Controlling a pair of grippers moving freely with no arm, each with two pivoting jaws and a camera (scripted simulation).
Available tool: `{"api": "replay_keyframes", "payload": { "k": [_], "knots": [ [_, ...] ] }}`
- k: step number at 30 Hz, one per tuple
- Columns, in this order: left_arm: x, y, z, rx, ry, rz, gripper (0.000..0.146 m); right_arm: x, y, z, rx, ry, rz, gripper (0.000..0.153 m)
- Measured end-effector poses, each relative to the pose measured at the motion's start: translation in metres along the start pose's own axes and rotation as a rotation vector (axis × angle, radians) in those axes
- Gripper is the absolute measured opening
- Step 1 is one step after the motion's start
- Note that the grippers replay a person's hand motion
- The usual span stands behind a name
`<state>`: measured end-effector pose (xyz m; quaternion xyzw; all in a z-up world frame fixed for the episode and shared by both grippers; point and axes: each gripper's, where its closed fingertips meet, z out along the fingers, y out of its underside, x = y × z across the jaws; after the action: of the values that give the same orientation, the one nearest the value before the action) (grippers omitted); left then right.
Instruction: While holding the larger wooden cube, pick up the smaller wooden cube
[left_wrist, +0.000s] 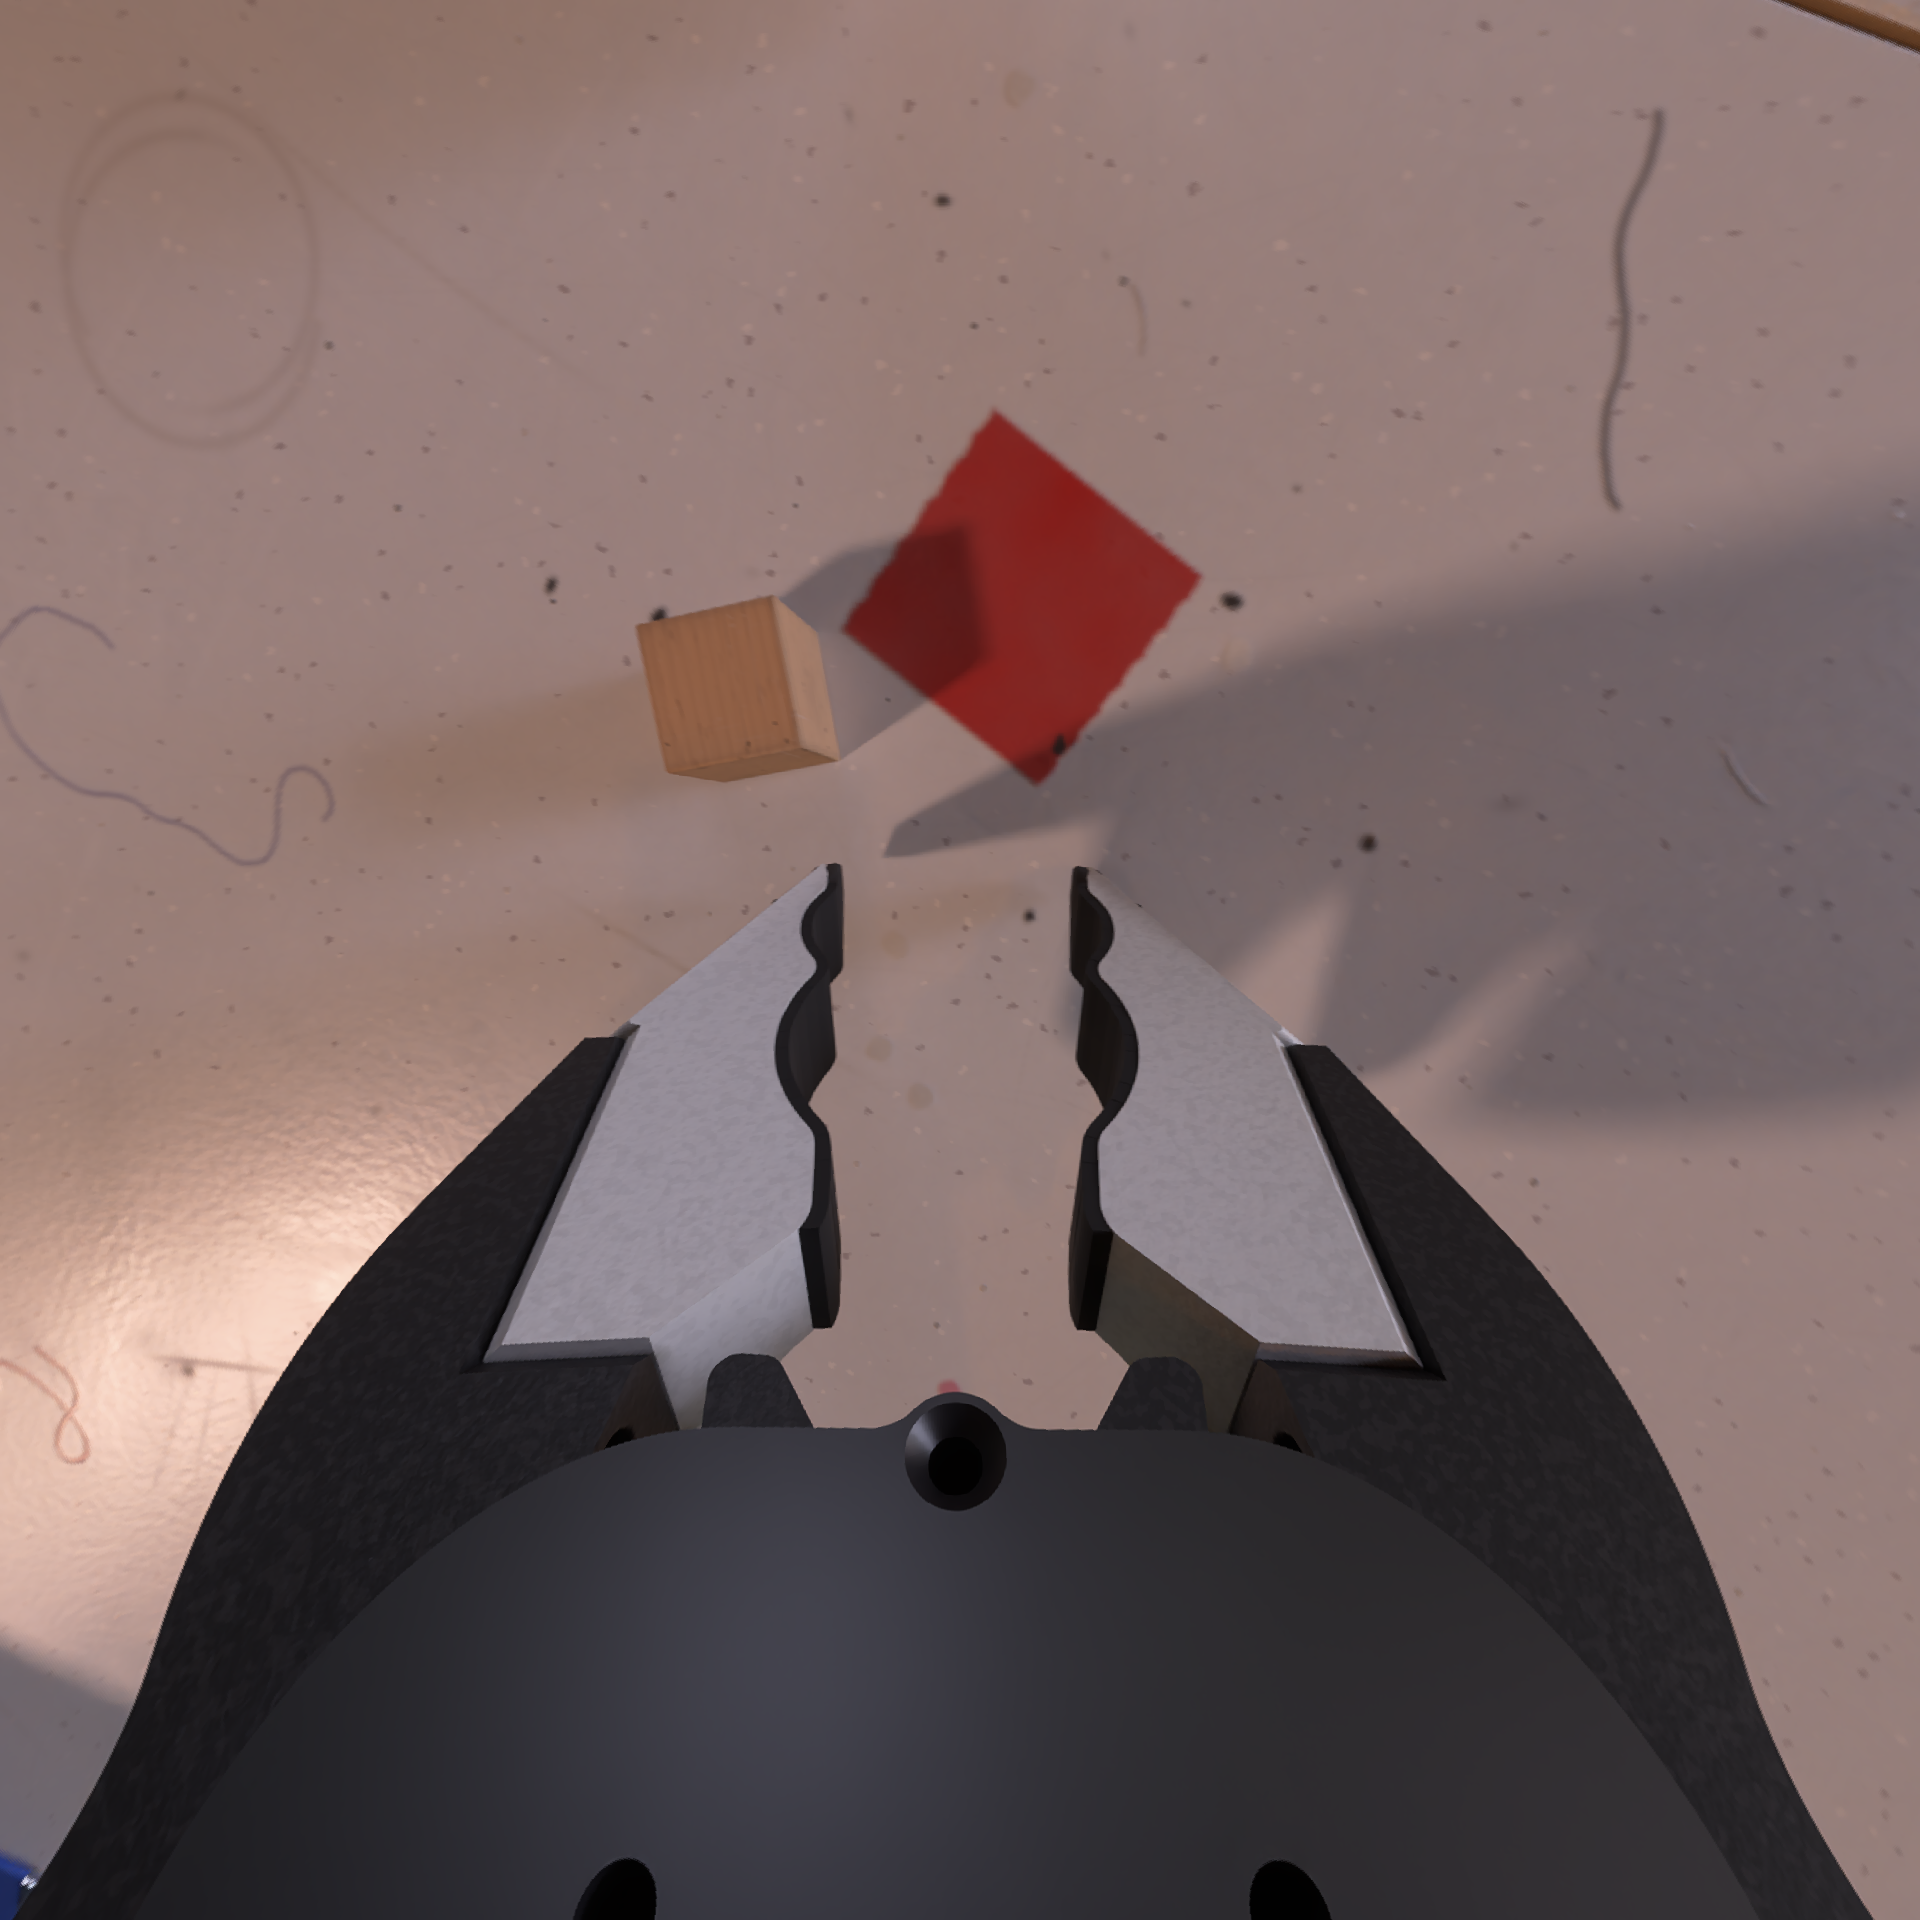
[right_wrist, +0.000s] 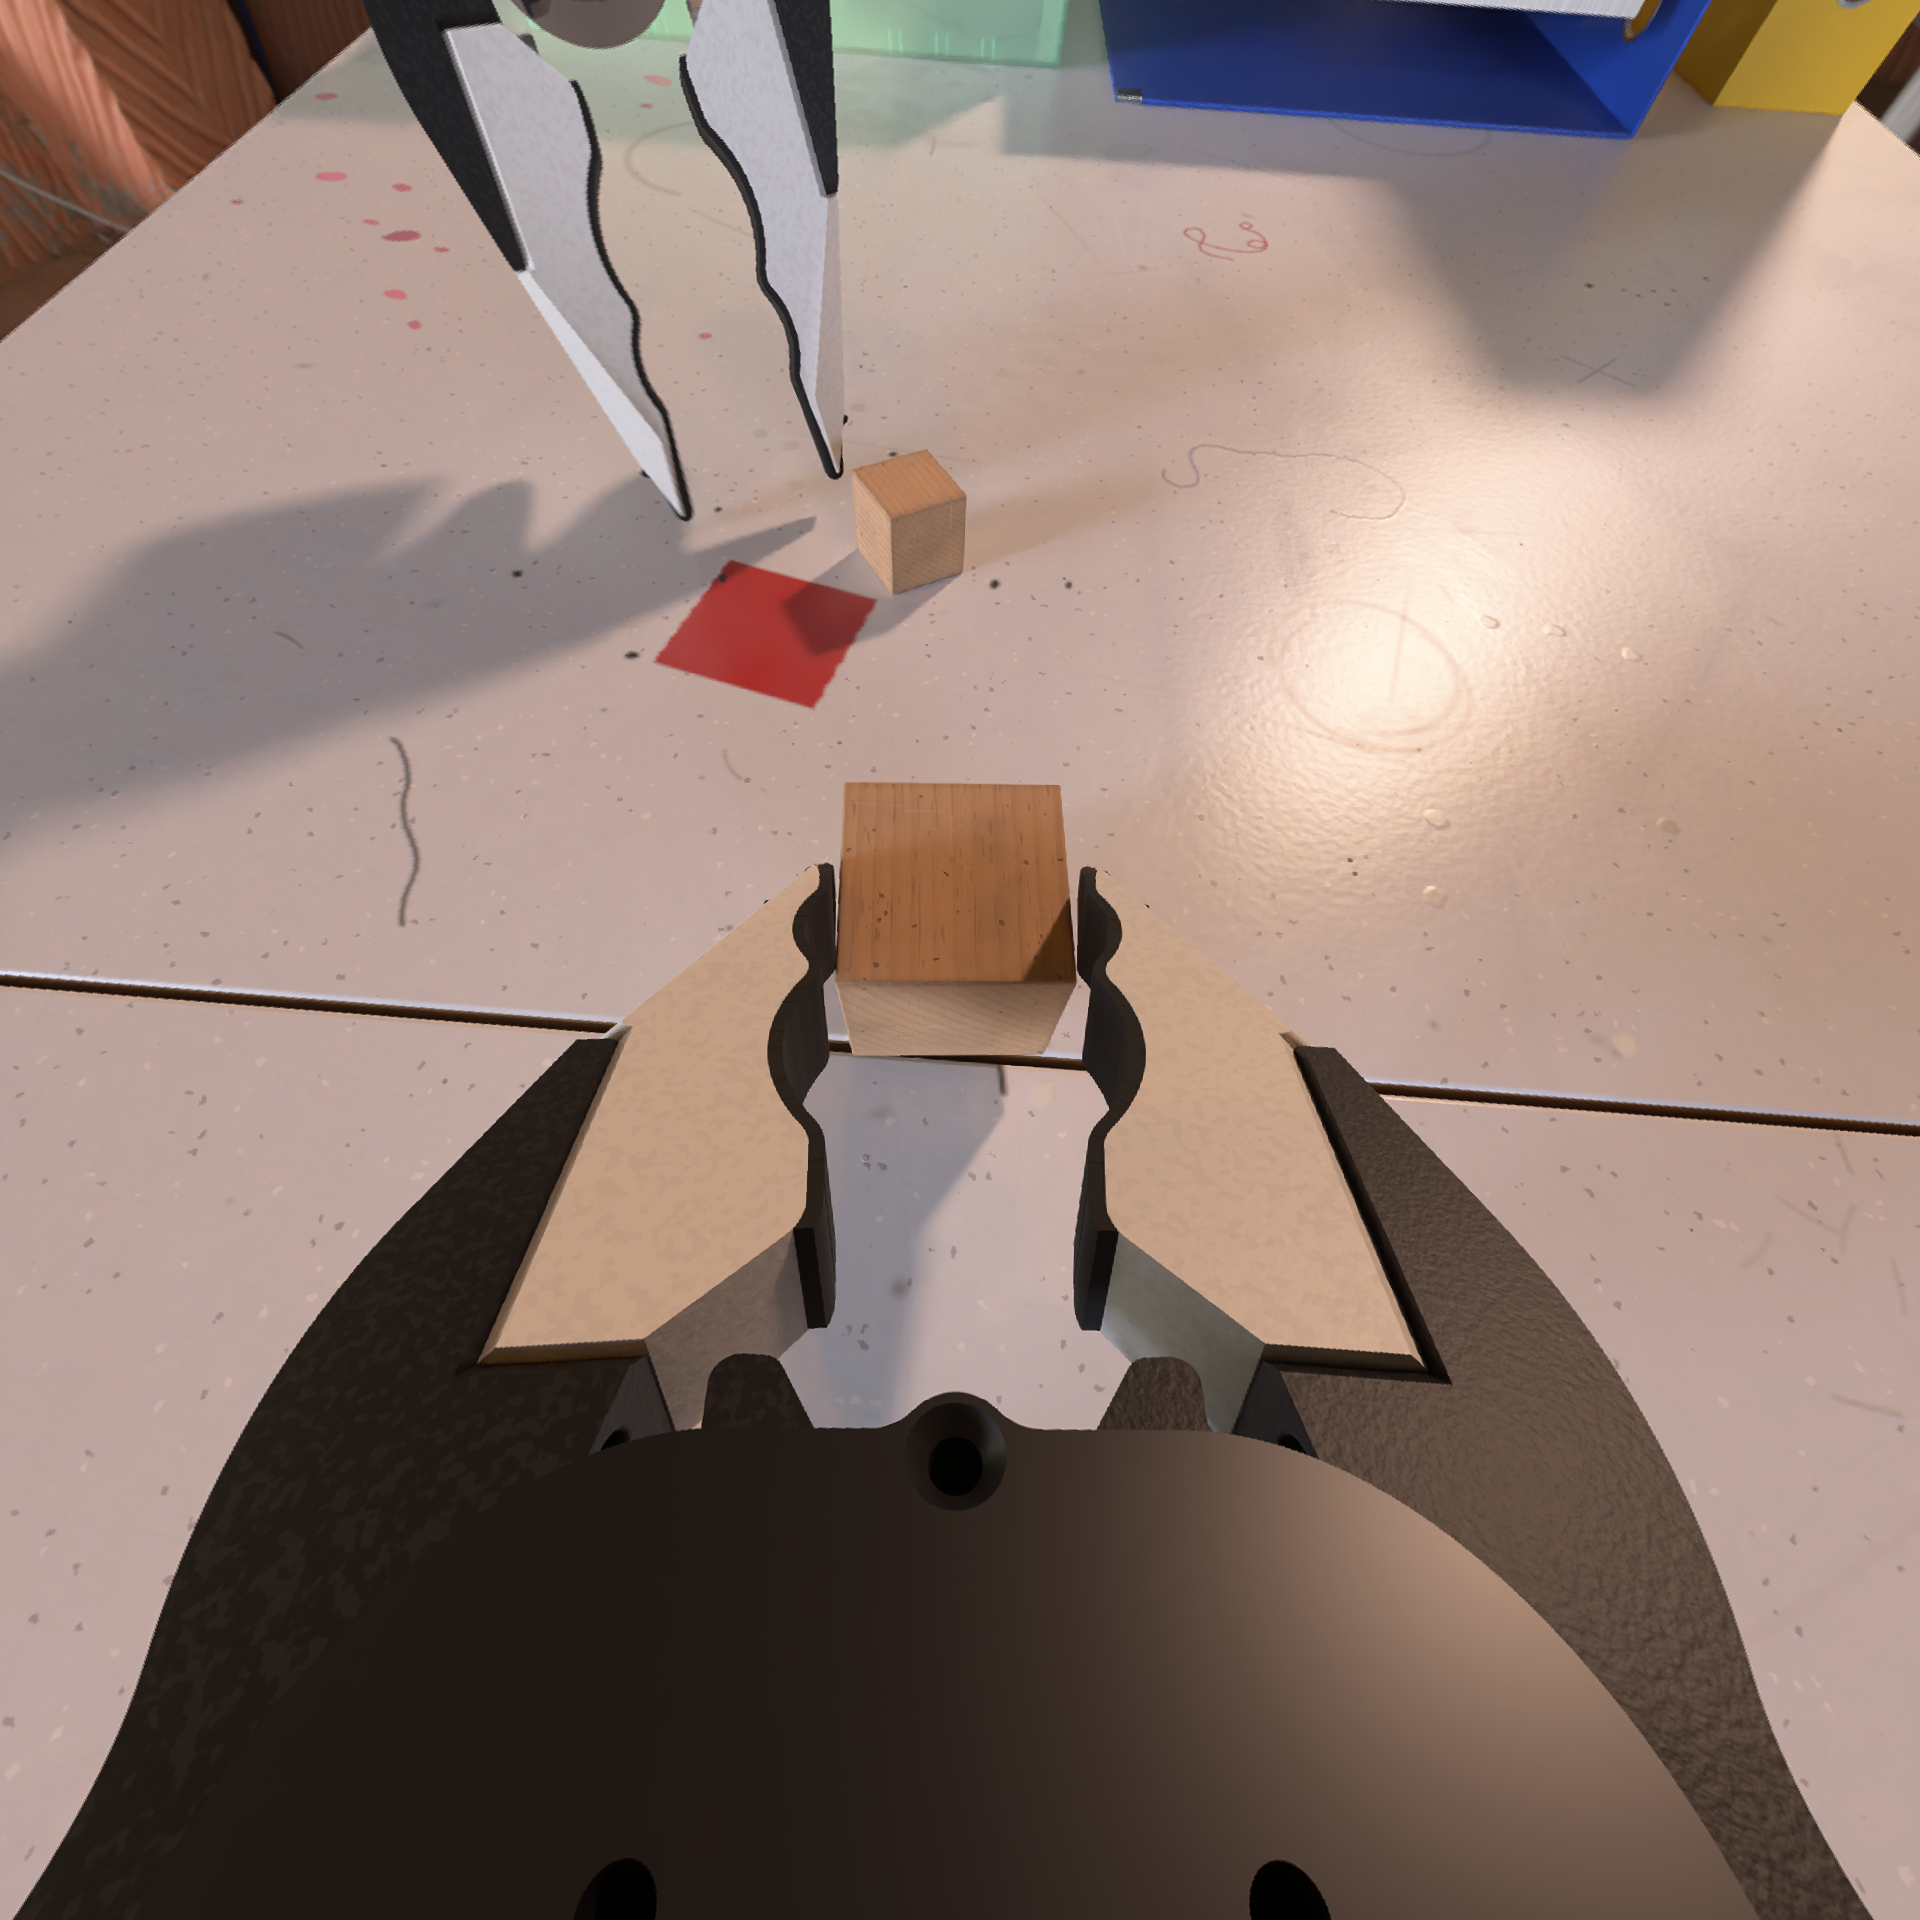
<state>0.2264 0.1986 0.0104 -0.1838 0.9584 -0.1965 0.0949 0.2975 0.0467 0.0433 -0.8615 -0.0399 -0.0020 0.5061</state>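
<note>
My right gripper (right_wrist: 956, 883) is shut on the larger wooden cube (right_wrist: 951, 894) and holds it above the table. The smaller wooden cube (left_wrist: 736, 686) rests on the table beside a flat red square (left_wrist: 1023, 597). My left gripper (left_wrist: 956, 883) is open and empty, pointing down at the table, with the smaller cube ahead and to the left of its tips. In the right wrist view the left gripper (right_wrist: 758, 488) hangs just left of the smaller cube (right_wrist: 909, 520), its nearer fingertip close to the cube's corner, and the red square (right_wrist: 764, 634) lies in front of them.
The pale speckled table (right_wrist: 1455, 727) has a seam (right_wrist: 312, 1003) across it. A blue box (right_wrist: 1382, 73), a yellow box (right_wrist: 1787, 52) and a green translucent container (right_wrist: 935, 26) stand along the far edge. The table's left edge (right_wrist: 156, 187) is at the upper left.
</note>
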Motion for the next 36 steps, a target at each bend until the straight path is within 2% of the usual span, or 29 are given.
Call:
{"api": "replay_keyframes", "payload": {
  "k": [3, 9, 14, 18, 23, 27, 30, 34, 36],
  "knots": [
    [-0.01, -0.003, 0.002, 0.008, -0.063, 0.006, 0.034, 0.0, 0.0, 0.0, -0.001, 0.0, 0.001, 0.047],
    [-0.039, -0.015, -0.002, 0.096, -0.219, -0.017, 0.04, -0.001, 0.001, 0.001, -0.01, 0.0, -0.005, 0.047],
    [-0.039, -0.012, -0.004, 0.1, -0.188, -0.095, 0.047, -0.001, 0.002, 0.001, -0.017, 0.0, -0.009, 0.047],
    [-0.045, -0.015, -0.002, 0.118, -0.189, -0.251, 0.051, -0.001, 0.002, 0.001, -0.017, 0.0, -0.008, 0.047],
    [-0.051, -0.008, 0.001, 0.091, -0.222, -0.24, 0.054, -0.001, 0.002, 0.002, -0.02, 0.0, -0.009, 0.047],
    [-0.051, -0.005, 0.005, 0.084, -0.204, -0.249, 0.037, -0.002, 0.003, 0.002, -0.026, 0.001, -0.014, 0.047],
    [-0.039, -0.012, 0.008, 0.094, -0.135, -0.224, 0.024, -0.002, 0.003, 0.003, -0.028, 0.002, -0.016, 0.047],
    [-0.022, -0.023, 0.006, 0.122, -0.061, -0.153, 0.023, -0.002, 0.003, 0.003, -0.029, 0.002, -0.016, 0.047],
    [-0.025, -0.022, 0.004, 0.122, -0.089, -0.147, 0.029, -0.002, 0.003, 0.002, -0.028, 0.002, -0.015, 0.047]
  ]
}}
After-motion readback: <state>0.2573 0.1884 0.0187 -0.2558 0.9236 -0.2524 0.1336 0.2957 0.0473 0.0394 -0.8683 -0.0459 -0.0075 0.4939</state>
